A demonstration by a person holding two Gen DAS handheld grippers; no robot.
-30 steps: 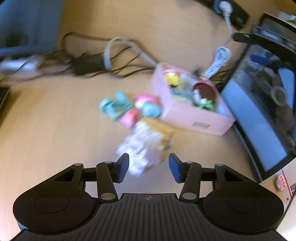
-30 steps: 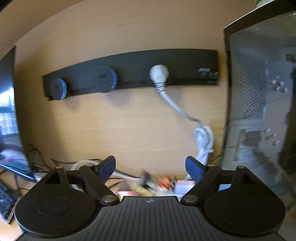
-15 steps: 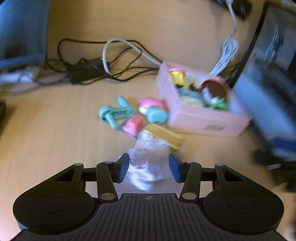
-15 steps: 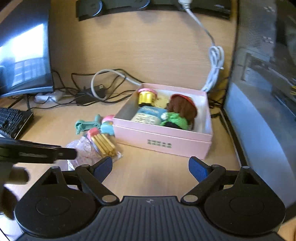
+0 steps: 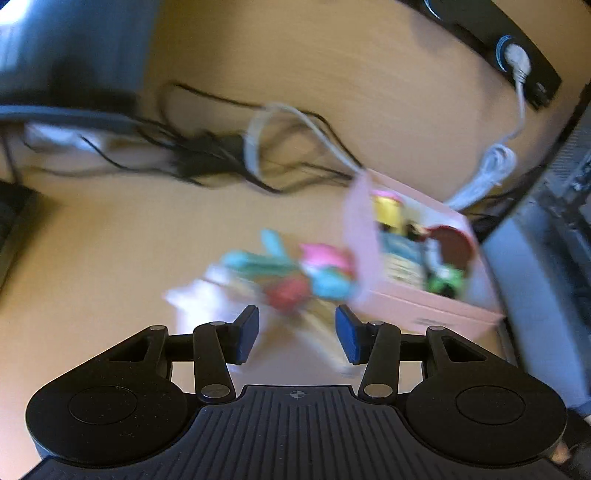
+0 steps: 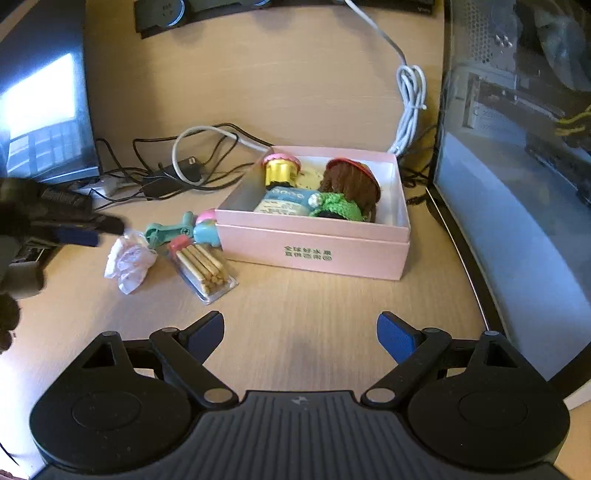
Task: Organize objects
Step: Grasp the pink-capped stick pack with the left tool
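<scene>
An open pink box point(image 6: 314, 251) stands on the wooden desk and holds a brown-haired doll point(image 6: 351, 184), a green knitted toy point(image 6: 338, 208) and a yellow-and-pink figure point(image 6: 280, 168). Left of it lie a teal toy point(image 6: 166, 230), a pink-and-blue toy point(image 6: 205, 229), a clear pack of sticks point(image 6: 205, 267) and a crumpled white wrapper point(image 6: 129, 262). My right gripper point(image 6: 300, 334) is open and empty in front of the box. My left gripper point(image 5: 295, 332) is open and empty, close above the blurred loose toys point(image 5: 295, 273); it also shows at the left of the right wrist view point(image 6: 74, 229).
Tangled black and white cables point(image 6: 184, 170) lie behind the toys. A monitor point(image 6: 40, 110) stands at the left, a glass-sided computer case point(image 6: 517, 166) at the right. A black power strip point(image 6: 166, 11) is on the back wall. A keyboard edge point(image 5: 11, 221) lies far left.
My left gripper has swung left and lifted off the wrapper, its view now blurred. My right gripper has tilted down from the wall to the desk and pulled back a little.
</scene>
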